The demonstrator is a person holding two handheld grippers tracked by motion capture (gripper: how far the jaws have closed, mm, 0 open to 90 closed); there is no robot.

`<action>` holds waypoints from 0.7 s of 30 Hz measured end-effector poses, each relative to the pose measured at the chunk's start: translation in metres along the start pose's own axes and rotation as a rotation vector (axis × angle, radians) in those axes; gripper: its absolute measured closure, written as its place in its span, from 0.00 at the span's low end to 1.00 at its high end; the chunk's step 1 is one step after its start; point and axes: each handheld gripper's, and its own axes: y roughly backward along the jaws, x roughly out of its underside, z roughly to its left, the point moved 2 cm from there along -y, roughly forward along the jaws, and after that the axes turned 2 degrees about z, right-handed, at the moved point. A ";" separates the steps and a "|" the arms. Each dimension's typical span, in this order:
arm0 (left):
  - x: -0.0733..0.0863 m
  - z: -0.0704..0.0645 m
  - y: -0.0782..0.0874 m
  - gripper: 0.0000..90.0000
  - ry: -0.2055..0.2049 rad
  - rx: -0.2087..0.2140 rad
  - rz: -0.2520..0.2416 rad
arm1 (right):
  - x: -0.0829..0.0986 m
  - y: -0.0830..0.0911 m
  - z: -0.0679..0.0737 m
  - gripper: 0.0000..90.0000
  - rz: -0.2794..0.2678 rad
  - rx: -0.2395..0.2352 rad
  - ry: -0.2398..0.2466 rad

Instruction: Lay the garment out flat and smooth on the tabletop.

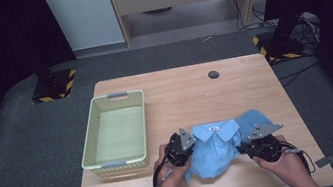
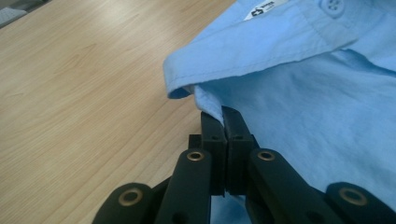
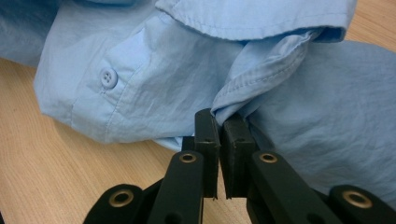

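Note:
A light blue collared shirt (image 1: pixel 218 147) lies folded on the wooden table (image 1: pixel 179 91) near its front edge, collar facing away from me. My left gripper (image 1: pixel 184 147) is shut on the shirt's left edge, just under the collar (image 2: pixel 243 51); its jaws pinch a fold of blue fabric (image 2: pixel 210 103). My right gripper (image 1: pixel 245 147) is shut on the shirt's right side, its jaws clamped on a bunched seam (image 3: pixel 243 100) below the collar. A white button (image 3: pixel 108 77) shows on the placket in the right gripper view.
A pale green plastic basket (image 1: pixel 92 140) stands empty on the table's left side, close to my left hand. A small dark disc (image 1: pixel 213 74) lies near the table's far edge. Dark stands and cables sit on the floor beyond the table.

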 end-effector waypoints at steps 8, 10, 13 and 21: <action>-0.005 0.006 0.010 1.00 0.020 -0.010 -0.039 | -0.003 0.010 -0.001 0.98 -0.019 -0.010 0.002; -0.009 0.007 0.014 1.00 0.023 -0.011 -0.055 | -0.005 0.014 -0.002 0.99 -0.027 -0.012 0.004; -0.017 0.009 0.024 1.00 0.030 -0.014 -0.089 | -0.009 0.023 -0.003 0.99 -0.044 -0.015 0.003; -0.037 0.020 0.055 1.00 0.039 -0.044 -0.181 | -0.026 0.055 -0.004 0.99 -0.082 -0.034 0.035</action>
